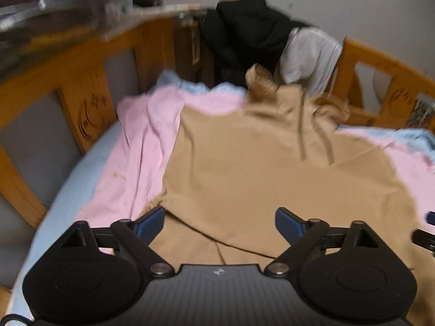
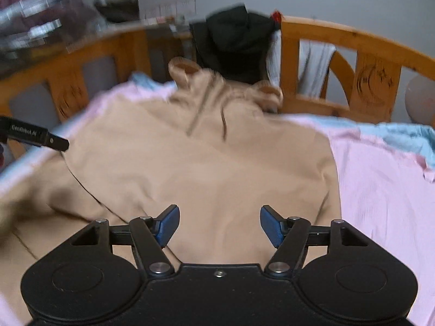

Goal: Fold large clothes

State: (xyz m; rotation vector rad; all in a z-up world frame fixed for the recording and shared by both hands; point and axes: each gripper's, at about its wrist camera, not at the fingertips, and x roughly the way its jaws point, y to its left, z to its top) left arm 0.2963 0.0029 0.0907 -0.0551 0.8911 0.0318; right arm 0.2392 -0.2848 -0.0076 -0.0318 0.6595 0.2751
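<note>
A tan hooded sweatshirt lies spread on a pink sheet on the bed, its hood and drawstrings at the far end. My left gripper hovers over its near hem with the jaws wide open and nothing between the blue pads. In the right wrist view the same sweatshirt fills the middle. My right gripper is open above the cloth, and no fabric is pinched. The left gripper's finger shows at the left edge of that view.
A wooden bed frame curves round the far side. Black clothing and a white garment hang over it. Light blue bedding lies beyond the pink sheet. A clear bag of clutter sits at the upper left.
</note>
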